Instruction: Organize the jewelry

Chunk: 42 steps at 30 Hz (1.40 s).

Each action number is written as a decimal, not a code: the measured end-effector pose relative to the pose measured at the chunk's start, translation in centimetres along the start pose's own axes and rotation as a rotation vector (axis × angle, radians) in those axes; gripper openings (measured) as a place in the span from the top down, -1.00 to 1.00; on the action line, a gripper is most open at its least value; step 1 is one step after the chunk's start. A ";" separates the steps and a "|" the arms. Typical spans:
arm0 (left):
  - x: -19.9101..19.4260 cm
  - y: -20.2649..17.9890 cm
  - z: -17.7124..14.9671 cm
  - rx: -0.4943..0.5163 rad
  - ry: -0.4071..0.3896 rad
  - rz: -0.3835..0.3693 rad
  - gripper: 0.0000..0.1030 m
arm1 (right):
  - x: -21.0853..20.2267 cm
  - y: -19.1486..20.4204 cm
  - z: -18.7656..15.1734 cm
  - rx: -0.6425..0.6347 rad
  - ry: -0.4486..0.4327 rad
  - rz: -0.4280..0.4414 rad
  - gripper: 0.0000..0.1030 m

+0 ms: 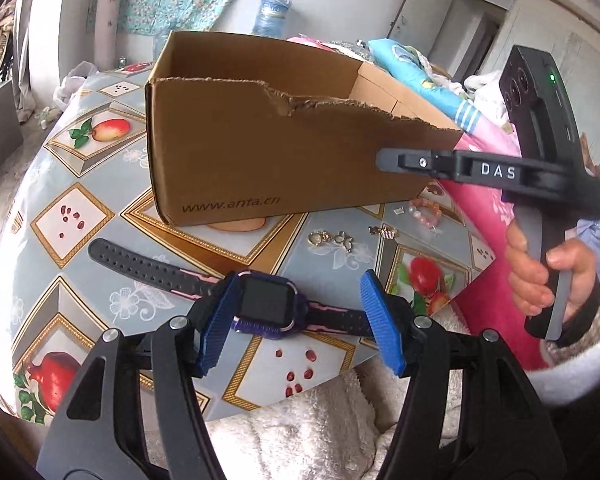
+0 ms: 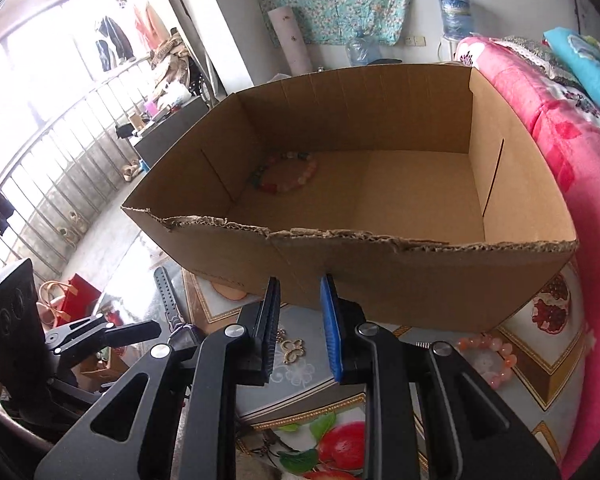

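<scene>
Left wrist view. One brown corrugated cardboard box (image 1: 268, 152) with a torn upper rim stood on the tabletop (image 1: 80, 184), which was covered in a fruit-patterned oilcloth; its side wall read "www.anta.cn". One smartwatch with a square dark screen, purple case and black perforated strap (image 1: 266, 300) lay flat before the box. Beyond it lay one cluster of small gold-coloured trinkets (image 1: 332, 238), one smaller gold piece (image 1: 386, 233) and one pink-and-white beaded bracelet (image 1: 426, 210). The left tongs (image 1: 296, 322), with two blue ribbed pads, stood released and wide, one pad at the watch case's edge, whether touching it I cannot tell, the other clear of it; nothing was grasped. One hand (image 1: 540, 276) gripped the handle of the right tongs (image 1: 384, 159), whose black body read "DAS".

Right wrist view. The same box (image 2: 380, 280) showed its open interior, where one multicoloured beaded bracelet (image 2: 286, 170) lay on the floor against the left wall. On the tabletop (image 2: 540, 368) lay one gold butterfly-shaped pendant (image 2: 294, 350) and the pink bracelet (image 2: 488, 356). The right tongs (image 2: 300, 332) stood narrowly parted and empty, just short of the box's near wall. The left tongs' black body (image 2: 12, 320) showed at the left edge.
</scene>
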<state>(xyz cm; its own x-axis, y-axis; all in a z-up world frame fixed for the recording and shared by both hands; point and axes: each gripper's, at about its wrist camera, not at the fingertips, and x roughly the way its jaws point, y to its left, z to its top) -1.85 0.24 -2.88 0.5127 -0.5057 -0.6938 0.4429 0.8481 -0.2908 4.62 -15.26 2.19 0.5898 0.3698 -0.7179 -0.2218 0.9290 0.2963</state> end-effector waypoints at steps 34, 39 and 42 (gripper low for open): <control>8.7 -4.0 3.8 0.307 0.200 0.149 0.58 | 0.1 -2.7 -6.0 0.075 0.060 0.088 0.57; 8.5 -3.9 3.8 0.315 0.184 0.150 0.80 | 0.4 -2.7 -6.0 0.080 0.072 0.081 0.57; 8.2 -3.4 3.8 0.282 0.166 0.135 0.81 | 0.5 -2.5 -6.1 0.081 0.081 0.076 0.57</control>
<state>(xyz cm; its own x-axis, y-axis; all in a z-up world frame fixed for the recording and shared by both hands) 3.66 -7.37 -5.11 0.4642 -0.3392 -0.8182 0.5768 0.8168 -0.0114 0.67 -17.33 -2.75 0.5082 0.4423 -0.7390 -0.1983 0.8951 0.3994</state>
